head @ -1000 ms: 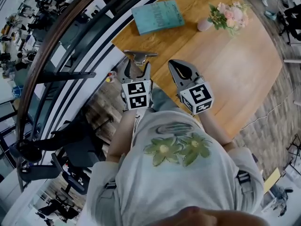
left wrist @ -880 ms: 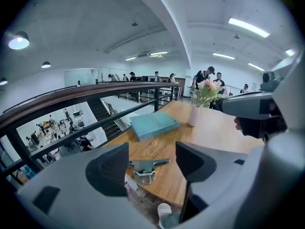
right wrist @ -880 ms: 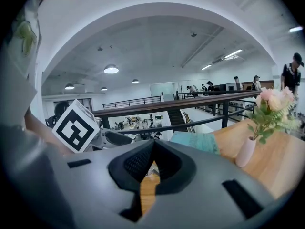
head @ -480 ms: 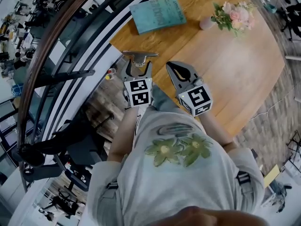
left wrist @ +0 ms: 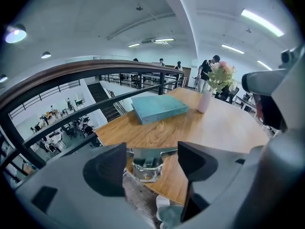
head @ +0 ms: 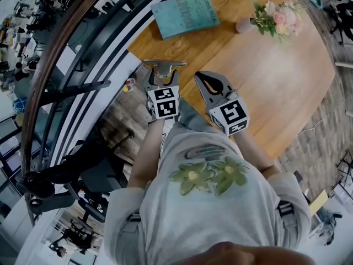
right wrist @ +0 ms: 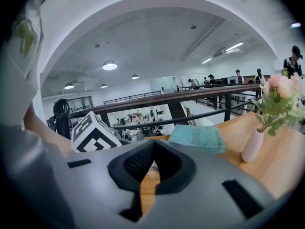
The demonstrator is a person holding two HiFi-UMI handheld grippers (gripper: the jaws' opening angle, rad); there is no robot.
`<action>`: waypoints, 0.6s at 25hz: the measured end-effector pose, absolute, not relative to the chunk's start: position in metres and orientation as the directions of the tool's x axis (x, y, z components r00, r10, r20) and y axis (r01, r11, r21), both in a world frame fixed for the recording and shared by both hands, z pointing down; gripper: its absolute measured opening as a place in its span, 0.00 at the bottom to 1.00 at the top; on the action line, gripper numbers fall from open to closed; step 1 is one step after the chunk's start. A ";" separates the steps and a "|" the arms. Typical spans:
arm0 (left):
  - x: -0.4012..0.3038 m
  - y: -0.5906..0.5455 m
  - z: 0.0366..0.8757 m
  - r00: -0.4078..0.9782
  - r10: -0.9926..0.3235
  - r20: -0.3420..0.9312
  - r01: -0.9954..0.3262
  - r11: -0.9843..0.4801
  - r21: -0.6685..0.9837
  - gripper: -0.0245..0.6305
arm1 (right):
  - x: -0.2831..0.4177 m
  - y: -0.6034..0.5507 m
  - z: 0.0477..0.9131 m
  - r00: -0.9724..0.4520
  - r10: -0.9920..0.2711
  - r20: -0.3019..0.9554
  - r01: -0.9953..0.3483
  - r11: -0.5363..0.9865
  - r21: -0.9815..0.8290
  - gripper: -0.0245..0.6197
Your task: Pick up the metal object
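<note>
The metal object (head: 164, 66), a shiny clamp-like piece with a flat top bar, sits at the near left edge of the round wooden table (head: 265, 81). My left gripper (head: 162, 80) hangs just behind it. Its jaws have just been opening and stand wide apart. In the left gripper view the metal object (left wrist: 145, 163) shows in the gap of the left gripper (left wrist: 151, 160), a little beyond the black pads (left wrist: 107, 168), untouched. My right gripper (head: 203, 77) hovers over the table to the right, its black jaws meeting at the tips (right wrist: 151, 149) with nothing in them.
A teal book (head: 185, 15) lies at the table's far side, and a pink vase of flowers (head: 273, 18) stands to its right. A dark curved railing (head: 66, 54) runs along the left, with a drop to a lower floor beyond it. The person's torso fills the lower head view.
My left gripper has come down and forward toward the metal object, and its jaws look a little wider. The right gripper has hardly moved.
</note>
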State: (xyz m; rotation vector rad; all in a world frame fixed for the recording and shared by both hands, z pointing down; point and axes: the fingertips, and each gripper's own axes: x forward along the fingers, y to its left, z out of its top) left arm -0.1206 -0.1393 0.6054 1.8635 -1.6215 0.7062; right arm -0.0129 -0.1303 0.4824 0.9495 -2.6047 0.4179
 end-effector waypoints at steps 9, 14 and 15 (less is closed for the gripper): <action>-0.126 -0.141 0.634 0.118 -0.647 0.753 -0.993 -0.084 0.084 0.54 | -0.014 -0.137 0.487 -0.714 -0.563 0.416 -0.666 0.729 -0.159 0.05; -0.125 -0.143 0.646 0.112 -0.630 0.769 -0.994 -0.075 0.084 0.54 | -0.011 -0.139 0.492 -0.708 -0.564 0.425 -0.668 0.730 -0.146 0.05; -0.125 -0.144 0.648 0.112 -0.627 0.771 -0.994 -0.074 0.085 0.54 | -0.010 -0.140 0.493 -0.706 -0.565 0.426 -0.669 0.729 -0.142 0.05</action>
